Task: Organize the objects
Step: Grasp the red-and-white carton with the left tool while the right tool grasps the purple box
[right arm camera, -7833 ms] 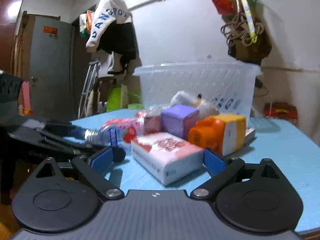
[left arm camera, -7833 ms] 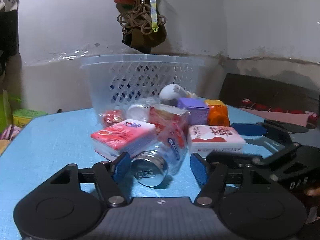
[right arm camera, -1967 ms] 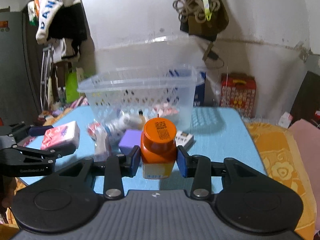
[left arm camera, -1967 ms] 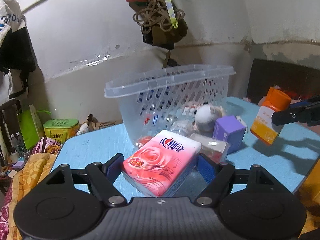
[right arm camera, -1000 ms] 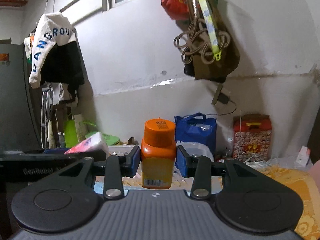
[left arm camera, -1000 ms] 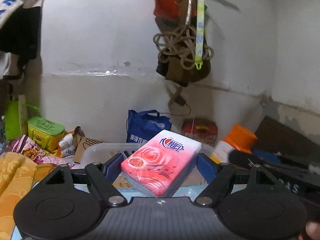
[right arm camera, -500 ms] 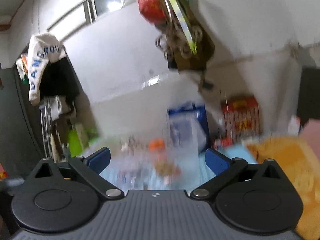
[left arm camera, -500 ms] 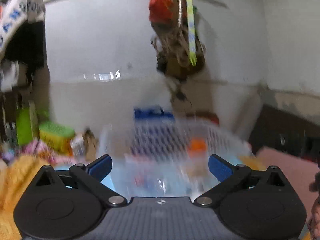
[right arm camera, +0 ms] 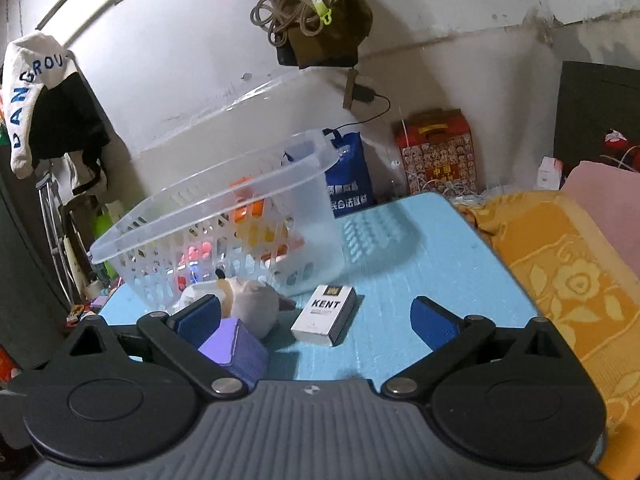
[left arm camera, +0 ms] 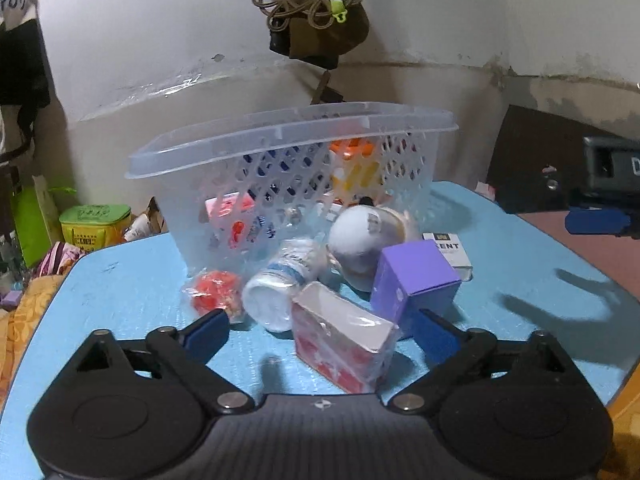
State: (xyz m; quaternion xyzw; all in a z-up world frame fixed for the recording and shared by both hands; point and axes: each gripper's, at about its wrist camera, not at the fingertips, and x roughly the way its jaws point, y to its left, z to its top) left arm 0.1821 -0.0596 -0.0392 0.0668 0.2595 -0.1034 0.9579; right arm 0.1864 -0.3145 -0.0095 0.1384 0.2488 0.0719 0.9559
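Observation:
A clear plastic basket (left arm camera: 288, 136) stands on the blue table (left arm camera: 128, 280); inside it are the orange bottle (left arm camera: 352, 172) and the pink tissue pack (left arm camera: 230, 220). In front of it lie a red-and-white carton (left arm camera: 340, 344), a purple box (left arm camera: 416, 280), a clear bottle (left arm camera: 280, 284), a white plush toy (left arm camera: 360, 236), a red wrapped ball (left arm camera: 216, 288) and a Kent pack (left arm camera: 448, 248). My left gripper (left arm camera: 320, 332) is open and empty around the carton. My right gripper (right arm camera: 316, 320) is open and empty above the Kent pack (right arm camera: 324, 314), with the purple box (right arm camera: 236, 348) by its left finger.
The basket (right arm camera: 208, 200) sits at the table's far side near the wall. A yellow blanket (right arm camera: 568, 280) lies right of the table. A blue bag (right arm camera: 348, 180) and a red box (right arm camera: 438, 152) stand on the floor behind. Bags hang on the wall (left arm camera: 316, 8).
Both grippers have opened and dropped the tissue pack and the orange bottle into the basket, then lowered back over the table in front of it.

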